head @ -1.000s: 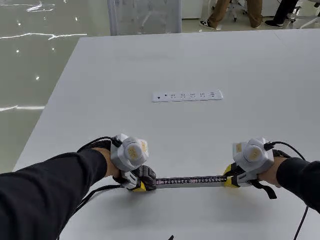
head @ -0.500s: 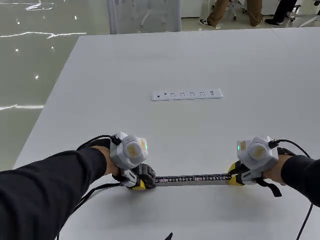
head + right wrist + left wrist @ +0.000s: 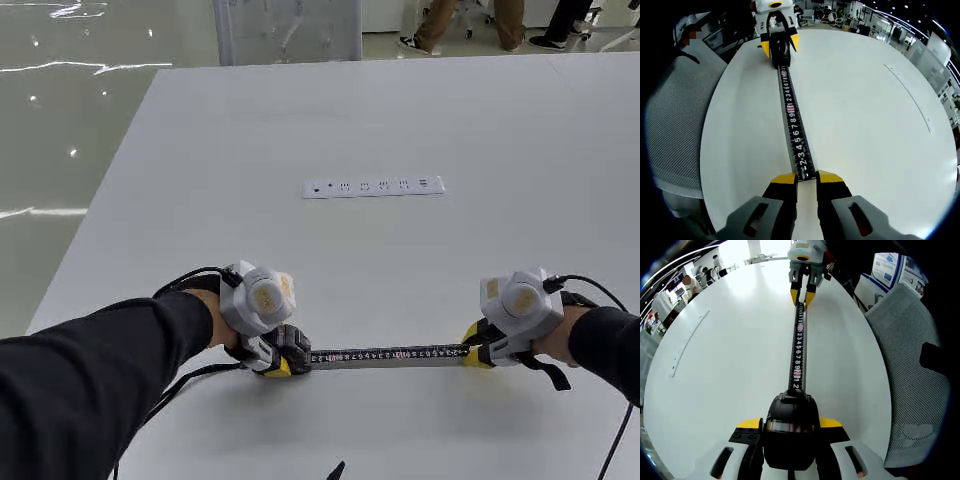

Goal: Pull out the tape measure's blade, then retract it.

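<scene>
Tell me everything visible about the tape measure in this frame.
The tape measure has a compact black case, clamped between the yellow-tipped jaws of the left gripper, low at the white table. Its dark blade, printed with pale numerals and a few red marks, is drawn out straight and runs close along the tabletop. The right gripper is shut on the blade's end.

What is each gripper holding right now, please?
Left gripper: shut on the tape measure case.
Right gripper: shut on the end of the blade.
</scene>
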Tool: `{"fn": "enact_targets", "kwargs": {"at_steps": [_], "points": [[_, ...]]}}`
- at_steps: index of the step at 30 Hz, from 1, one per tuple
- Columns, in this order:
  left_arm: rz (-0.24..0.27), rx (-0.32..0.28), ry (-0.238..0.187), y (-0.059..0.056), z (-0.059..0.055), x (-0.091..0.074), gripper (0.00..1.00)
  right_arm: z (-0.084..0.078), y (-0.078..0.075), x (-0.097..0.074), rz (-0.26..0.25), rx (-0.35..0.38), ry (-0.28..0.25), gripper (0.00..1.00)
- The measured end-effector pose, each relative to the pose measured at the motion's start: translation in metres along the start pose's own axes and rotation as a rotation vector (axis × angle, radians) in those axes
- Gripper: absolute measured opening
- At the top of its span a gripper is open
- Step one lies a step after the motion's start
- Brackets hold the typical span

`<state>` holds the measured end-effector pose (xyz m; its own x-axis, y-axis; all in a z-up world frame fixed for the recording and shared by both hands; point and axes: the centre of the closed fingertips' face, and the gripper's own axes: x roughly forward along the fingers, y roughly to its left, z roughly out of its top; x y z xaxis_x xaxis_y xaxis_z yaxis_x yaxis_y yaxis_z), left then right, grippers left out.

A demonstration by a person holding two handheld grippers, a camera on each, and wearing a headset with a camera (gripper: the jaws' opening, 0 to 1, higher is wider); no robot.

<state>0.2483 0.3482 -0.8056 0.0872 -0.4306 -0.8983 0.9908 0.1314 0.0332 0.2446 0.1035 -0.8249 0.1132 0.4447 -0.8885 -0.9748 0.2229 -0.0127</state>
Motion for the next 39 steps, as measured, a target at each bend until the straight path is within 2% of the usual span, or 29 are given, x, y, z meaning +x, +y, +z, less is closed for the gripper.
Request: {"fn": "enact_targets", "kwargs": {"at_steps": [39], "points": [[0.003,-0.001,-0.002,-0.0004,0.0003,-0.0003,0.36,-0.0072,-0.0008,-0.0027,0.013,0.013,0.018,0.1]]}}
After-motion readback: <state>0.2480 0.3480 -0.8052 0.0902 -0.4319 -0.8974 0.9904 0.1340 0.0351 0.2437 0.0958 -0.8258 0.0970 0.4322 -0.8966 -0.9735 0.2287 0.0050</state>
